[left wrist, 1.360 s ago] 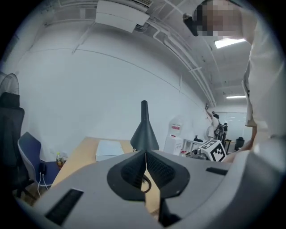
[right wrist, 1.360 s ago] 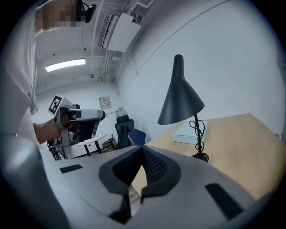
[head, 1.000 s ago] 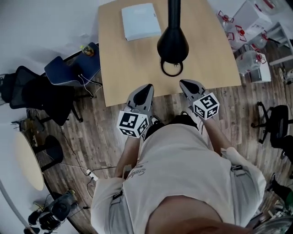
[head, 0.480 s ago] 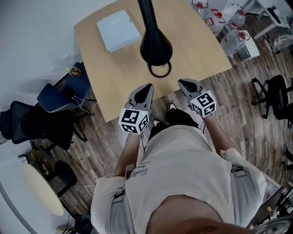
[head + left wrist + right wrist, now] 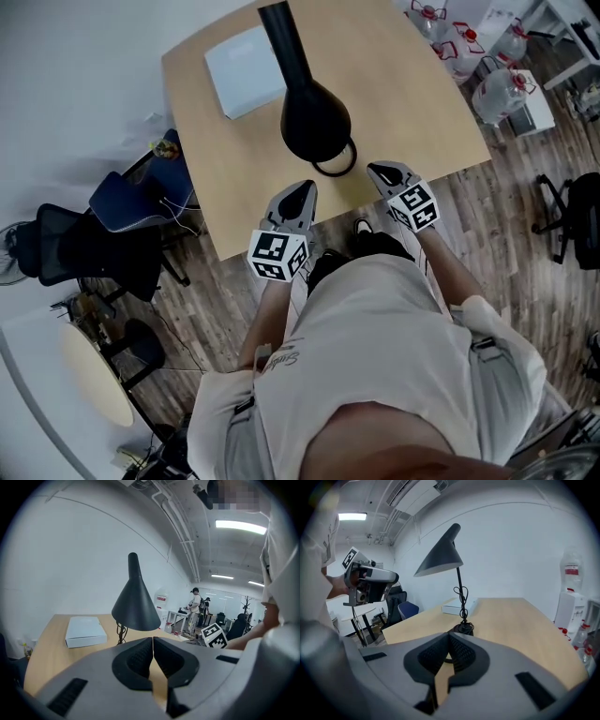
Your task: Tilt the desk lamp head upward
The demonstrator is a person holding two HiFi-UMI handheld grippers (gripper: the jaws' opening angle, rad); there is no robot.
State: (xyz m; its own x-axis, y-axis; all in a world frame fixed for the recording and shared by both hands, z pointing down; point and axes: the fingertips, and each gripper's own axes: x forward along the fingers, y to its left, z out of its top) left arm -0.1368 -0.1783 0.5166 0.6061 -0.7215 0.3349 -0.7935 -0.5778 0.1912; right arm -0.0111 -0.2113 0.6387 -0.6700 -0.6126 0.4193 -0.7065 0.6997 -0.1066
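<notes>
A black desk lamp stands on the wooden desk. Its cone head points down and hides most of the round base in the head view. In the right gripper view the lamp head tilts down to the left on a thin stem above the base. In the left gripper view the lamp head hangs ahead. My left gripper and right gripper hover at the desk's near edge, both shut and holding nothing, apart from the lamp.
A white flat box lies on the desk behind the lamp. Dark office chairs stand left of the desk. Water jugs sit on the floor at the right. A person stands far off in the room.
The head view has shifted, so the desk and lamp sit nearer and more to the right in frame. Both grippers stay shut and have edged up to the desk edge.
</notes>
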